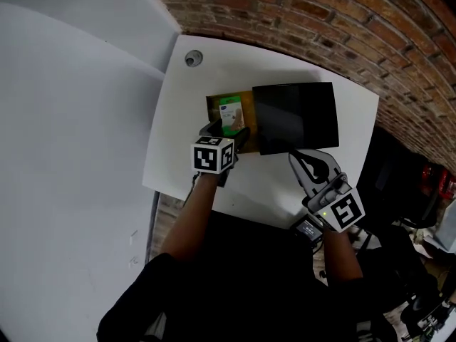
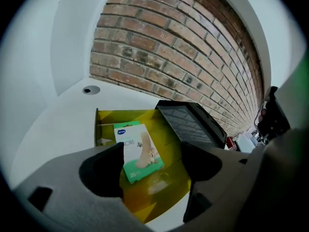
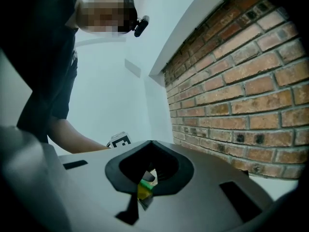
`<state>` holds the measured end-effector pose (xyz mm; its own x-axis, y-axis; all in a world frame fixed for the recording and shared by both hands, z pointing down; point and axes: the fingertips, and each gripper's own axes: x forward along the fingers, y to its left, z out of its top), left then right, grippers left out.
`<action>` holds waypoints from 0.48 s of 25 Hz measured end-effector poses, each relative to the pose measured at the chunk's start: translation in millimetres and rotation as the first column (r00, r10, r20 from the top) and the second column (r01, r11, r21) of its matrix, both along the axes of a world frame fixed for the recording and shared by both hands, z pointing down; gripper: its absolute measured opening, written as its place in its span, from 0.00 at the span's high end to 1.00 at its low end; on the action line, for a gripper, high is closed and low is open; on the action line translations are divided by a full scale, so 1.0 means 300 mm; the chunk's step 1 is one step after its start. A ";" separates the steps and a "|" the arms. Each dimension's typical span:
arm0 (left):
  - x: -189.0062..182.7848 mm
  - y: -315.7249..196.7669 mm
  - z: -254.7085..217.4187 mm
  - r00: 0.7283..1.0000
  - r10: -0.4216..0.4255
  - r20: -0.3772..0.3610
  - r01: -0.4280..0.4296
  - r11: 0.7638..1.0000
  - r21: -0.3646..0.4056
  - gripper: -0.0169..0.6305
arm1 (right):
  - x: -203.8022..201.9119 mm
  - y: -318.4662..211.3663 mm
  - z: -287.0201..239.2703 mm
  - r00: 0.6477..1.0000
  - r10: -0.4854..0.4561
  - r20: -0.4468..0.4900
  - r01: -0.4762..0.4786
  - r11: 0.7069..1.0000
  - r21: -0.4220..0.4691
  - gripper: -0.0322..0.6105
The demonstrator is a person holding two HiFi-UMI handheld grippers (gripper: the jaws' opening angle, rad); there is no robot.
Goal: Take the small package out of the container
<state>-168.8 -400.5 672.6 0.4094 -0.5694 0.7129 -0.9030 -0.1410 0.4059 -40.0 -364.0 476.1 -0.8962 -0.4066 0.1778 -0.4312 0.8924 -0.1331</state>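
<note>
**Package not yet taken out**

Our left hand-held gripper (image 2: 152,170) hangs wide open over the yellow container (image 2: 103,122), holding nothing. The small green package (image 2: 138,151) lies inside, in line with its jaws, not gripped. Our right hand-held gripper (image 1: 308,164) is closed and empty above the bench (image 1: 285,66). We judge grasping and lifting remain.

White table (image 1: 187,164) is standing w/ its far edge against brick wall (image 1: 299,13); yellow container (image 1: 211,110) is lying on it, approx. mid-table; black lid (image 1: 296,116) is adjoining container's right side; round grommet (image 1: 193,58) is sitting in far-left corner.
</note>
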 end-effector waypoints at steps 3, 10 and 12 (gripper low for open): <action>-0.014 -0.024 0.014 0.998 -0.023 0.053 0.023 1.000 0.005 0.40 | 0.004 -0.011 0.023 1.000 0.003 -0.006 -0.003 1.000 -0.015 0.94; 0.000 -0.031 0.035 0.994 -0.017 0.109 0.023 0.998 -0.060 0.40 | 0.009 -0.037 0.051 1.000 0.012 0.001 -0.012 0.999 -0.036 0.94; 0.005 -0.034 0.049 0.995 -0.036 0.094 0.044 0.995 -0.090 0.40 | 0.011 -0.046 0.051 1.000 0.015 0.011 -0.015 0.999 -0.035 0.94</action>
<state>-167.2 -410.8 687.3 0.3178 -0.5141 0.7967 -0.9412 -0.0696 0.3305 -36.6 -377.7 491.5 -0.8920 -0.4136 0.1821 -0.4428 0.8805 -0.1693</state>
